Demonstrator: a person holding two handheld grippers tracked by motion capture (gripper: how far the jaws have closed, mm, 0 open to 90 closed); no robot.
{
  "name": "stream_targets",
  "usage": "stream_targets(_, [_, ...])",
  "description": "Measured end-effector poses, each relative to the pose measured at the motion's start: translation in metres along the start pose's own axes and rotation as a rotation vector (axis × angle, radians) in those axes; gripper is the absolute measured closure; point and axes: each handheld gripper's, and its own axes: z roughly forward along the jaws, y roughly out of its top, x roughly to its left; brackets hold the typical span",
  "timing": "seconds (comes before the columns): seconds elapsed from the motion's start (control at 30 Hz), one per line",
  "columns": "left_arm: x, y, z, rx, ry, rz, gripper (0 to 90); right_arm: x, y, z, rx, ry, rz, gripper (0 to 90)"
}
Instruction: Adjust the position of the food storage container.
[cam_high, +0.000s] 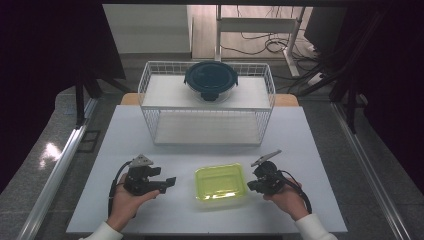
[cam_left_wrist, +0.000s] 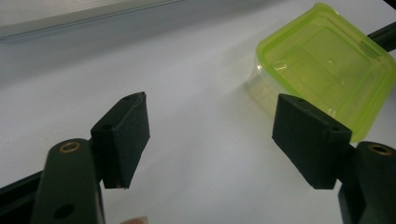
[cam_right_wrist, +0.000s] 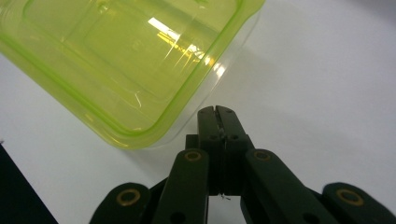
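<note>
- green container (cam_high: 221, 181) sits on table (cam_high: 320, 150) between my tongs
- left gripper (cam_high: 167, 183) jaws wide apart, empty
- right gripper (cam_high: 251, 185) jaws pressed together, empty, just beside container

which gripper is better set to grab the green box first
Probably the left. The left gripper has its jaws wide open and aimed at the green box, with bare table between. The right gripper sits right beside the box, but its jaws are shut and would need opening.
</note>
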Motion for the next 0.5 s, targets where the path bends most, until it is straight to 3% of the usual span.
stream_targets(0.5, [0.001,0.0,0.001,0.003,0.005,-0.003,27.0,0.023,0.01,0.011,-0.032,0.003,-0.047,88.9])
